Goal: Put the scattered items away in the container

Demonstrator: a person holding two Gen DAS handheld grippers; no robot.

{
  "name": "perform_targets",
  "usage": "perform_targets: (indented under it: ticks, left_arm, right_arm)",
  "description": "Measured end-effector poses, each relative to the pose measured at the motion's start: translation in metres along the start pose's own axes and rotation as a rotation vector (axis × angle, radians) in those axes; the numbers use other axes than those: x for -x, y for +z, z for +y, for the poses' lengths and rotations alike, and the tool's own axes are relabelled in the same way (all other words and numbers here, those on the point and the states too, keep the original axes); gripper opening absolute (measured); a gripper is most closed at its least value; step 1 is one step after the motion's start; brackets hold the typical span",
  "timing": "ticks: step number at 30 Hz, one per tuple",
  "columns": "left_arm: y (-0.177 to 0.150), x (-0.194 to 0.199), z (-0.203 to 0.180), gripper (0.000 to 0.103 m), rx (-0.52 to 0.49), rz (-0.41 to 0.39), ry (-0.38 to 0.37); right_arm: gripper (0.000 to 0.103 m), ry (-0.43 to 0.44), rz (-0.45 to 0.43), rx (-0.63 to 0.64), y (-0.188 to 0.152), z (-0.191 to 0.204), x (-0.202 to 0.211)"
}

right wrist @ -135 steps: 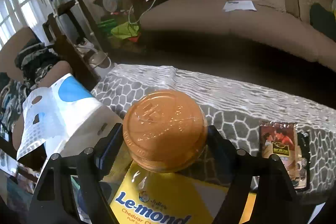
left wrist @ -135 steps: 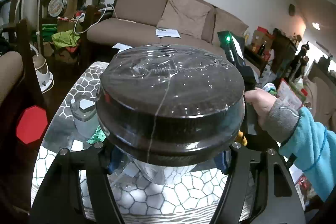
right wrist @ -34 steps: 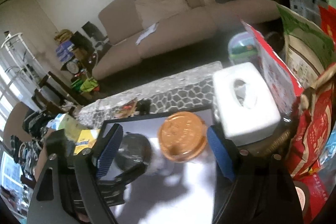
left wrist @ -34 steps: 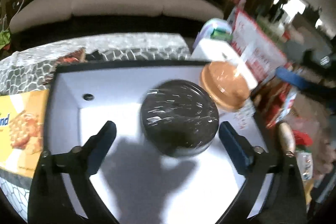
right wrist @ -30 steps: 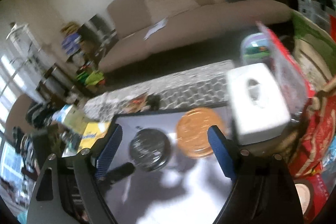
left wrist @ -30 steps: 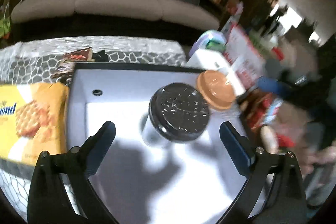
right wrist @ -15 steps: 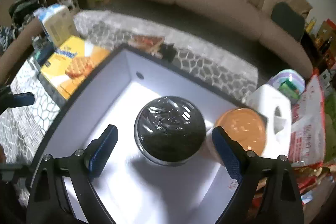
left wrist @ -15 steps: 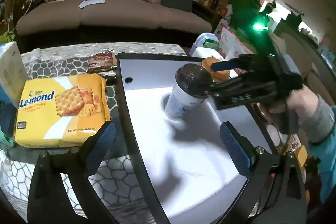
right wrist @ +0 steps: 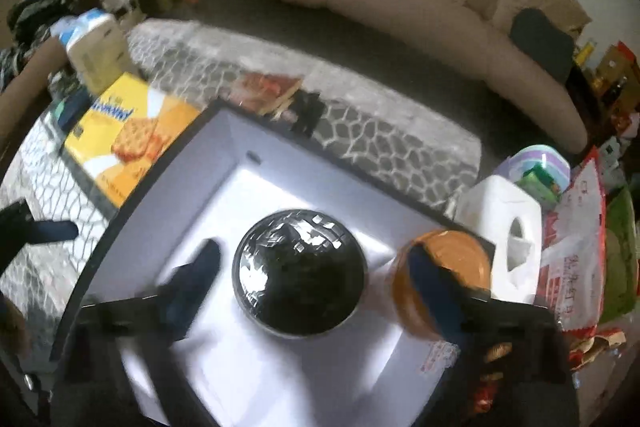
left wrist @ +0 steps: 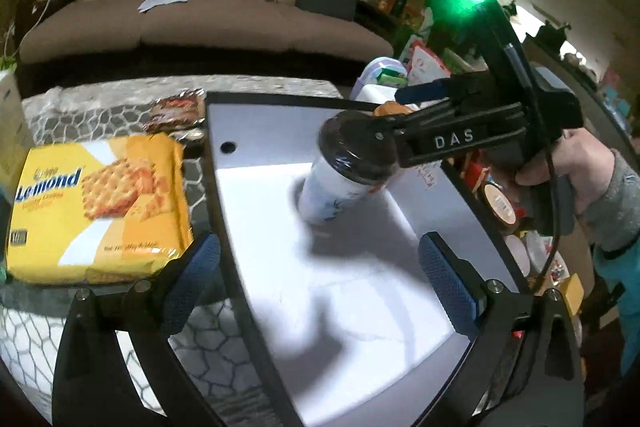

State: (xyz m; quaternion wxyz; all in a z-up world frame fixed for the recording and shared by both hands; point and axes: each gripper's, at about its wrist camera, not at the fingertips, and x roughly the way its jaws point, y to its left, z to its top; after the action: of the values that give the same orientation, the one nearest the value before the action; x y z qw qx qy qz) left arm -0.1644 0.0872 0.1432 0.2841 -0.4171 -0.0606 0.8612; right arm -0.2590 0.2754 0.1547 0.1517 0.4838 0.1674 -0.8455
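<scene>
A white box with a black rim is the container. In it stand a cup with a black lid and a cup with an orange lid. In the right wrist view the black-lidded cup sits between the open fingers of my right gripper, apart from both. My left gripper is open and empty over the box's near left rim. A yellow Le-mond cracker pack and a dark snack packet lie on the table left of the box.
The table has a grey honeycomb pattern. A white tissue box and red snack bags crowd the right of the container. A white and blue carton stands at the far left. A brown sofa lies behind.
Both cups were carried from the table into the box and let go. My left gripper has pulled back and left. My right gripper has shifted over the black-lidded cup.
</scene>
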Motion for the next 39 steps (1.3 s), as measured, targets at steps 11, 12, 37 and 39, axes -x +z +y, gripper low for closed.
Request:
perform_targets:
  ticks: [11, 12, 37, 39]
  left_arm:
    - [-0.001, -0.005, -0.013, 0.1, -0.042, 0.0, -0.018]
    - [-0.001, -0.008, -0.012, 0.1, -0.045, 0.002, -0.015]
    - [0.001, -0.022, -0.017, 0.1, -0.033, 0.016, -0.025]
    - [0.004, -0.023, -0.022, 0.1, -0.046, 0.013, -0.02]
  right_arm:
    - [0.085, 0.025, 0.168, 0.145, -0.001, 0.008, -0.045]
    - [0.085, 0.026, 0.16, 0.143, 0.0, 0.008, -0.044]
    - [0.097, -0.035, -0.072, -0.022, 0.011, -0.062, 0.013]
    - [0.097, -0.041, -0.072, -0.054, 0.004, -0.077, 0.019]
